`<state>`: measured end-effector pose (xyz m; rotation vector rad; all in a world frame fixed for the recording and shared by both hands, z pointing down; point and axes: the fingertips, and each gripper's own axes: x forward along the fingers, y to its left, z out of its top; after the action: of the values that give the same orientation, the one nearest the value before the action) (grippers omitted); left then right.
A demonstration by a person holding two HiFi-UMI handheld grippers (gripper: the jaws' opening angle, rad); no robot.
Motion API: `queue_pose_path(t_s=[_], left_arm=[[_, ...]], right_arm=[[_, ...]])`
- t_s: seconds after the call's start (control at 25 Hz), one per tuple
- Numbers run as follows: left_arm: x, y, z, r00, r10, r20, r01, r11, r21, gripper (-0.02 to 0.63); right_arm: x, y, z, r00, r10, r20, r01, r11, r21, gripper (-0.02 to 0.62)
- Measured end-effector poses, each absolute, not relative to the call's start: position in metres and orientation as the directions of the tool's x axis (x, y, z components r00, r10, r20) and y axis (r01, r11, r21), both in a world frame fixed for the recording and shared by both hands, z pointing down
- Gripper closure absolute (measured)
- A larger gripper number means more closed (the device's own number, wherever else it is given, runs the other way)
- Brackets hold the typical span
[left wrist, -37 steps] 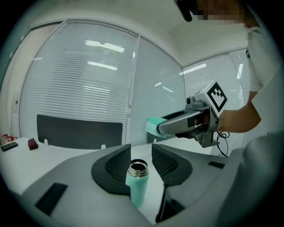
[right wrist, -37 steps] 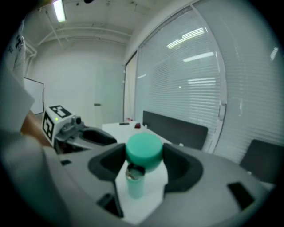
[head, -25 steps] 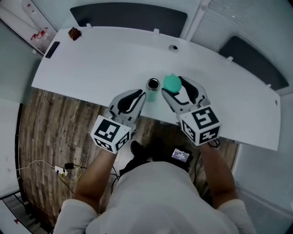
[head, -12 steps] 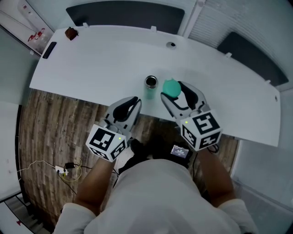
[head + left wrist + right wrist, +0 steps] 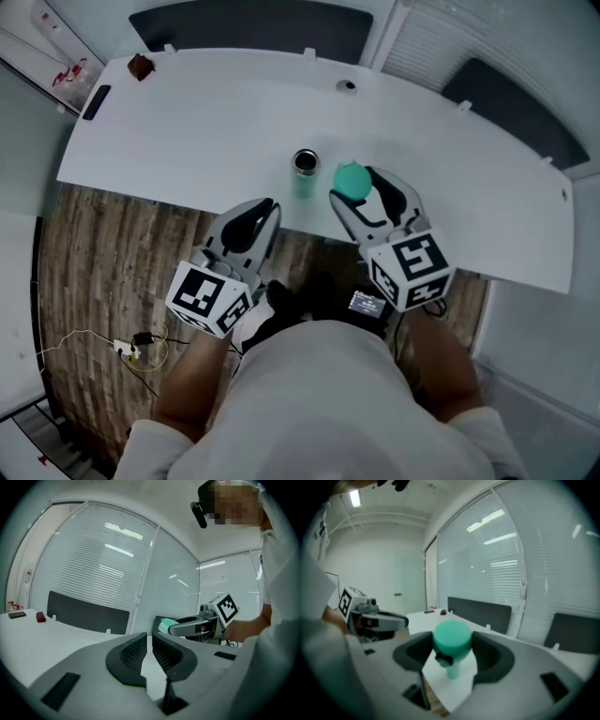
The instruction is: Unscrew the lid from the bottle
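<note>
While the person is facing the white table (image 5: 187, 122), the bottle (image 5: 305, 180) is standing upright on it near the front edge, roughly midway along that edge. Its long axis is running vertically, and its open, dark mouth is pointing straight up. The teal body is resting on its base, and nothing is touching it.

The lid (image 5: 451, 638) is off the bottle and is sitting between the jaws of the right gripper (image 5: 356, 183). The pads are pressing on its round side wall from both sides. The lid is riding above the table just to the right of the bottle's mouth, apart from it, with its flat face turned upward and its short axis close to vertical.

The left gripper (image 5: 268, 206) is hanging over the table's front edge, to the left of the bottle and nearer the person, clear of it. Its jaws are standing almost together, with only a thin slit showing between the ribbed pads (image 5: 136, 651), and nothing is lying between them.

At the far left corner of the table, a small brown object (image 5: 141, 66) and a flat black object (image 5: 96, 101) are lying well away from the bottle.
</note>
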<state>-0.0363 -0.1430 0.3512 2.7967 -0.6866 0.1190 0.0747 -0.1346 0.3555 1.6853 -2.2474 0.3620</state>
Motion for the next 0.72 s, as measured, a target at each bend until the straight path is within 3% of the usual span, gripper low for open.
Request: queue_pose_path(t_s=[0.72], left_arm=[[-0.04,-0.111,0.347,0.897,-0.417,0.145,-0.441,-0.852,0.281,0.554]], right_arm=[[0.08,-0.097,0.346,-0.251,-0.891,0.379,-0.967,0.252,-0.049,0.313]])
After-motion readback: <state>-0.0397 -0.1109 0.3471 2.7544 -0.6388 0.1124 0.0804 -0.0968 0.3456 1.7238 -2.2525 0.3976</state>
